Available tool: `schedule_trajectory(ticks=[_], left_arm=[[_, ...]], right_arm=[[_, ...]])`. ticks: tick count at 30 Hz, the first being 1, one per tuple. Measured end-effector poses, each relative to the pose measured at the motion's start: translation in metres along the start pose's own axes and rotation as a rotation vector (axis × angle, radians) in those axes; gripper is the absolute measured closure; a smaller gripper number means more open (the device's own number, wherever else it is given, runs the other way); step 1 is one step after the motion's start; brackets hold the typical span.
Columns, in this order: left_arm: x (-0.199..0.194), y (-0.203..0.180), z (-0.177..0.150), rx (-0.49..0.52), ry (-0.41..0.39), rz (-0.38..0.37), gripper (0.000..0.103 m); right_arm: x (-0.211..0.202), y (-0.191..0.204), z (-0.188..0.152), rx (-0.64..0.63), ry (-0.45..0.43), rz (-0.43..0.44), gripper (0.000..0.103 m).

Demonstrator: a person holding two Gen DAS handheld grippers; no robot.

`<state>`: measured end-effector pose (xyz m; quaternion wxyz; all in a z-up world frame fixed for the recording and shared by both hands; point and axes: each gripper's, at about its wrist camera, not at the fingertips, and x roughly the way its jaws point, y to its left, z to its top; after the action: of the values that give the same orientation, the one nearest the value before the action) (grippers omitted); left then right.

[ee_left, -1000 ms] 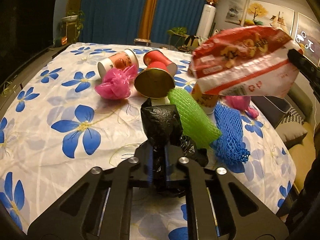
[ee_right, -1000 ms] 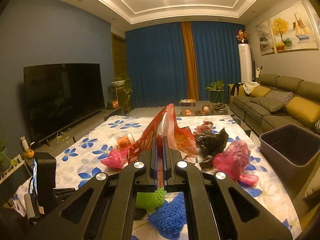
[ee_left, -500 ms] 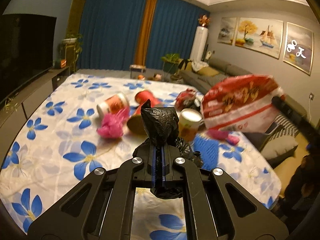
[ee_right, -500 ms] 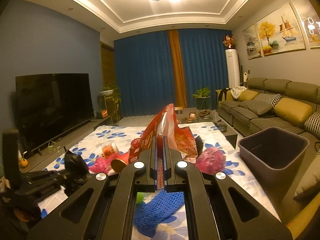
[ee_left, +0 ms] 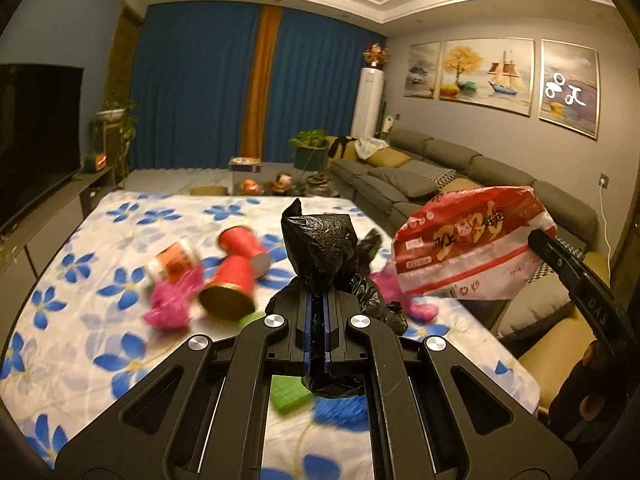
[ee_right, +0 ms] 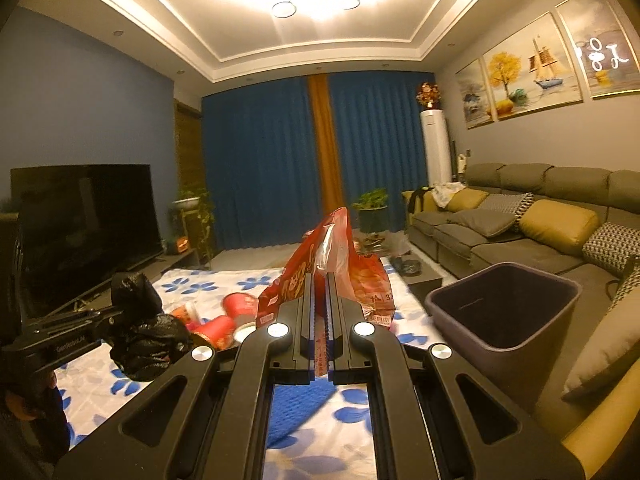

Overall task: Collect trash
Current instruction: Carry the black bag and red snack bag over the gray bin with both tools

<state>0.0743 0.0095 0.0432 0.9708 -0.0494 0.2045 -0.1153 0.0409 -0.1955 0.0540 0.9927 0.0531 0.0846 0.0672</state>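
— While both tools hang above the flowered surface (ee_left: pixel 60 344), what do the jaws pinch?
— Left gripper (ee_left: pixel 316 316) is clamped on a black plastic bag (ee_left: pixel 320 252). Right gripper (ee_right: pixel 320 312) is clamped on a red snack bag (ee_right: pixel 332 268), near the grey bin (ee_right: pixel 504 312).

Black grippers (ee_left: pixel 316 316), blue pads, silver screws

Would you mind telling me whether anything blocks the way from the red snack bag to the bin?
Nothing visible does: the red snack bag is clamped above the table, and the open grey bin stands beside it.
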Motion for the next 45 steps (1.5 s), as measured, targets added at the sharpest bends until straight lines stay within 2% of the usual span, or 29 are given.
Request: schedule_trajectory(ticks=[9,15,20,28,37,45], left_arm=[[0.041,-0.078,0.029,0.099,-0.049,-0.086,0.1],[0.071,-0.125,0.043,0.124,-0.078,-0.135,0.1],[0.1,-0.164,0.05,0.145,-0.094,-0.162,0.1],[0.146,-0.203,0.052,0.145,-0.066,-0.207,0.1],[0.183,-0.228,0.049,0.146,-0.038,-0.227,0.1],[0.211,-0.241,0.045,0.142,-0.008,-0.251,0.1]], right_arm=[[-0.009,-0.05,0.007,0.014,-0.044,-0.152,0.098],[-0.007,-0.094,0.02,0.03,-0.071,-0.275,0.098],[-0.001,-0.115,0.02,0.017,-0.077,-0.368,0.098],[0.016,-0.14,0.012,0.012,-0.06,-0.451,0.098],[0.037,-0.168,0.013,0.037,-0.04,-0.481,0.098],[0.051,-0.171,0.015,0.045,-0.021,-0.492,0.098]])
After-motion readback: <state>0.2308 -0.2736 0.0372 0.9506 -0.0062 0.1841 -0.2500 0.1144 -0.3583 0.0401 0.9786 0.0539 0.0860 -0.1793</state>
